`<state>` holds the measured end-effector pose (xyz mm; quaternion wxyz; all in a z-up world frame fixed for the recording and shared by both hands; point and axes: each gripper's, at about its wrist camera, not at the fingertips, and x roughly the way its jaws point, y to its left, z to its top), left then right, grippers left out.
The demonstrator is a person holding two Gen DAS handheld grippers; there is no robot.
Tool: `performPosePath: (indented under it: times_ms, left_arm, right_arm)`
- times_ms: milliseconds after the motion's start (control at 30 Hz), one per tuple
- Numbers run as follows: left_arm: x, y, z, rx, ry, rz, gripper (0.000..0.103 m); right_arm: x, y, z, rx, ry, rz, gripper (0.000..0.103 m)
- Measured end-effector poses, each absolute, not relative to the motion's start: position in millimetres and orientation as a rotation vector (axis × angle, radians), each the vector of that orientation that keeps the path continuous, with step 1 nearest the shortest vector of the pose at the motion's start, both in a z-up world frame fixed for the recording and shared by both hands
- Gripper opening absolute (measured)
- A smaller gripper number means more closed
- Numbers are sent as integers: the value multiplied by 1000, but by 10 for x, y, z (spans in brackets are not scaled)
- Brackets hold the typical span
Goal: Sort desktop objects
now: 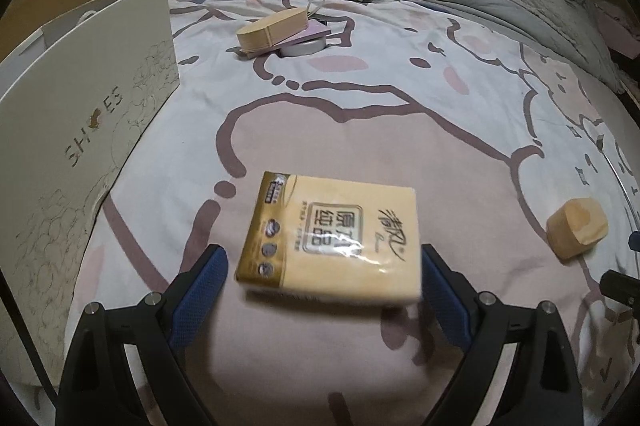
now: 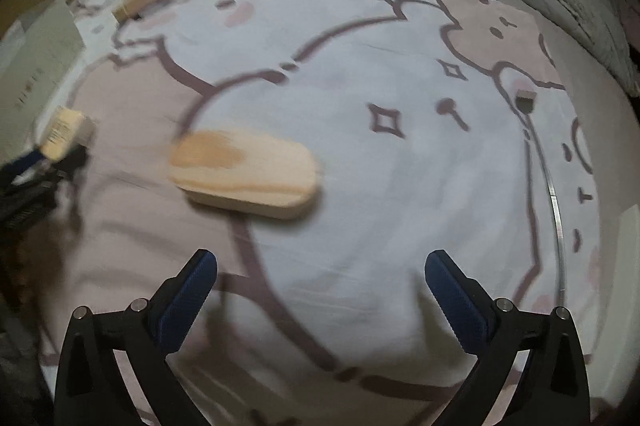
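The tissue pack (image 1: 332,240) lies flat on the printed bedsheet (image 1: 400,129), its near end sitting between the two blue pads of the left gripper (image 1: 324,266), whose jaws are spread wide with a gap on either side and nothing clenched. The step in hand looks like picking this pack up, so the gripper should slide a little further forward until the pads flank the pack's middle, then close squarely on its long sides; the wrapper is soft and slick, so a firm, level squeeze is likely safer than a pinch at the corner. The shoe box (image 1: 84,129) stands just to the left and seems the likely place to put it. Off to the right lies a wooden block (image 2: 244,173), blurred in the right wrist view, ahead of the right gripper (image 2: 320,274), which is also released and holding nothing. Further up the sheet rests a small pile (image 1: 284,31) with another wooden piece on top.
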<state>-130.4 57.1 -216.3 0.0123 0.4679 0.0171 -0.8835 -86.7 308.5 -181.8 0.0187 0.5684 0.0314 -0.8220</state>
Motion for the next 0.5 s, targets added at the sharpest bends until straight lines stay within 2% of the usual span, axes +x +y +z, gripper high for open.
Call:
performPosePath:
  times_ms: [267, 500]
  left_arm:
    - [-1296, 571, -2221, 1466, 51, -2784, 102]
    - [-1296, 567, -2232, 1460, 53, -2788, 103]
  right_arm:
    - [-924, 2821, -1858, 1659, 8, -2610, 103]
    - [-1032, 2741, -1926, 1687, -68, -2645, 103]
